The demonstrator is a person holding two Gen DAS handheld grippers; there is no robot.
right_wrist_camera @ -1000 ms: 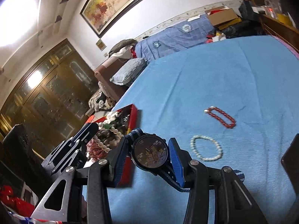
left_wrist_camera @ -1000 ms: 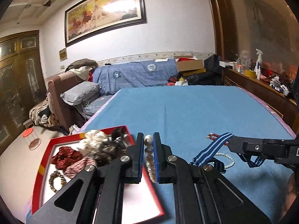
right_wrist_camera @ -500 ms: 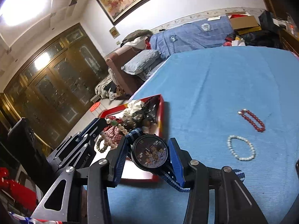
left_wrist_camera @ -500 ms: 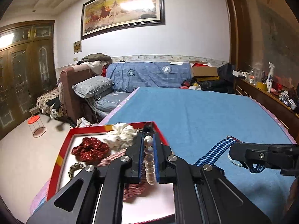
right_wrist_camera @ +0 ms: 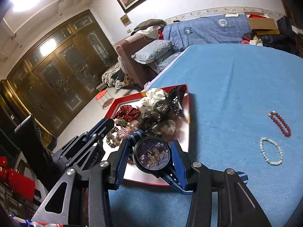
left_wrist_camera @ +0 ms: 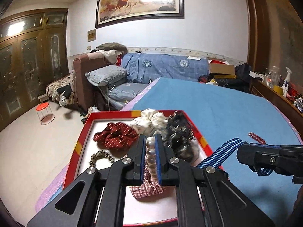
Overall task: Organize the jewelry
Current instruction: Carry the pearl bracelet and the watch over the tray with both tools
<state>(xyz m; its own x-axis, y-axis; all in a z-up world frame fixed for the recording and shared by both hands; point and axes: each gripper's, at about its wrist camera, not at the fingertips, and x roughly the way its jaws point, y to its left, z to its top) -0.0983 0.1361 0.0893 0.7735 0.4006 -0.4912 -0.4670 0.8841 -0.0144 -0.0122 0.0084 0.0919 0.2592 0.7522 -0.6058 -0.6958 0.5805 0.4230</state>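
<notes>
Carrying a pearl bracelet (left_wrist_camera: 150,156) pinched between nearly closed jaws, the left hand-held gripper (left_wrist_camera: 150,151) hangs over the red tray (left_wrist_camera: 79,147), above a checked scrunchie (left_wrist_camera: 146,188); the bare white floor at the tray's near end looks the cleanest place to let go, low and without snagging the scrunchies.

From the right wrist, the right hand-held gripper (right_wrist_camera: 151,152) holds a cartoon-faced watch (right_wrist_camera: 152,156) by its case at the tray's near right edge; it needs to travel left, past the rim, before release. A red bead bracelet (right_wrist_camera: 280,123) and a white pearl bracelet (right_wrist_camera: 270,152) lie on the blue table (right_wrist_camera: 236,94), far right of the tray.
</notes>
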